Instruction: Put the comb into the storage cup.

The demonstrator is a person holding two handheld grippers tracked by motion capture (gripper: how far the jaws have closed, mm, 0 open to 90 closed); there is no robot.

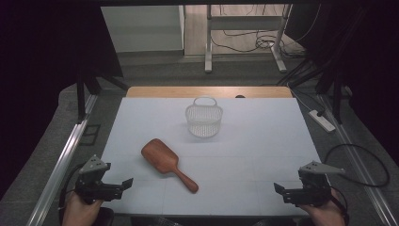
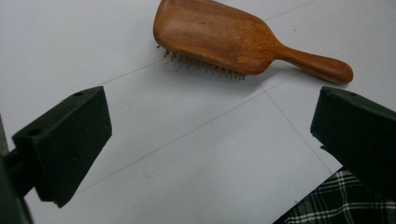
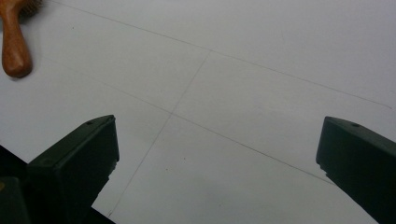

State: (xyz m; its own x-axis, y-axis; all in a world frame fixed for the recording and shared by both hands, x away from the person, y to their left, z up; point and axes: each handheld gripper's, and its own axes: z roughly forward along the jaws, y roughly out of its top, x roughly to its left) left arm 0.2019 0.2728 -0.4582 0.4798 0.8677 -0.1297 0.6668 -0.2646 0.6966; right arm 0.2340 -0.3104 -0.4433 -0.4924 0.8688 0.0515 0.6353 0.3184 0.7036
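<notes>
A brown wooden hairbrush point(image 1: 167, 163) lies bristles down on the white table top point(image 1: 244, 141), its handle pointing toward the near right. Beyond it stands a small white wire basket point(image 1: 204, 118) with a handle, upright and apart from the brush. My left gripper point(image 1: 126, 183) rests open at the near left corner, and in the left gripper view the hairbrush point(image 2: 224, 39) lies ahead of its jaws. My right gripper point(image 1: 279, 190) is open at the near right corner, with the hairbrush handle tip point(image 3: 14, 44) far off at the upper left.
A wooden strip point(image 1: 207, 92) runs along the table's far edge. A white power strip point(image 1: 322, 120) and cables lie on the floor to the right. A metal rail point(image 1: 61, 165) lines the left side. Plaid cloth point(image 2: 345, 200) shows at the near edge.
</notes>
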